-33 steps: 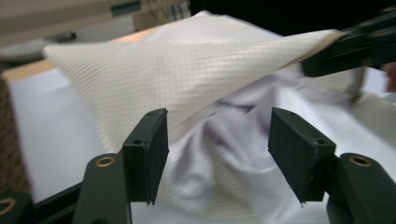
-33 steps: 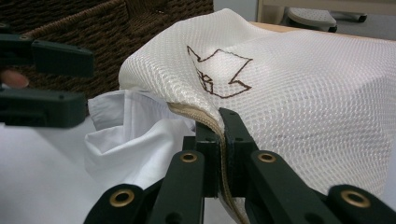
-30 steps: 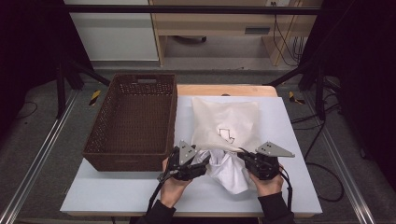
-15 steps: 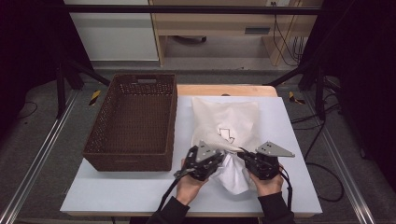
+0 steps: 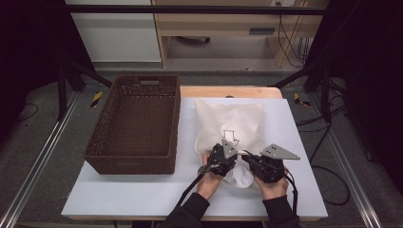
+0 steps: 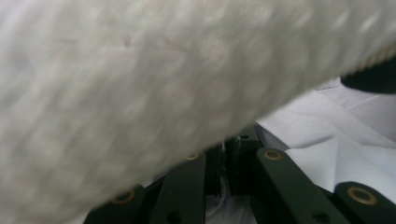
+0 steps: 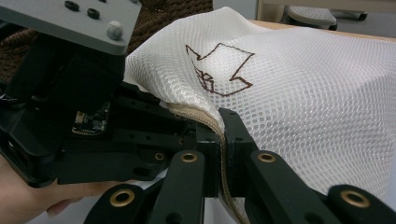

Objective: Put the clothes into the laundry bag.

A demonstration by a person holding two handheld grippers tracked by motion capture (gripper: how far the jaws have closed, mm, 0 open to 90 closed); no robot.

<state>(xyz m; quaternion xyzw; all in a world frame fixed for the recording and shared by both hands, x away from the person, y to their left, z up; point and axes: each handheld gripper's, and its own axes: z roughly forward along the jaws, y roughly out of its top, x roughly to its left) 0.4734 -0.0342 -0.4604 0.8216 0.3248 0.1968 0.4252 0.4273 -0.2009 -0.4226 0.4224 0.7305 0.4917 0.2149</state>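
Flanking mesh bag (image 5: 229,127), both tools seemingly clamped.

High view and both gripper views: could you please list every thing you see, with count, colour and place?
mesh bag: one, cream with a brown arrow mark, on the table right of the basket; its near edge is pinched by both grippers
white cloth: one, white, at the bag's near end between the grippers
basket: one, dark brown wicker, on the table's left half
table: one, pale top
left gripper: one, black, shut on the bag's near edge
right gripper: one, black, fingers shut on the bag's seam
hands: two, at the table's near edge
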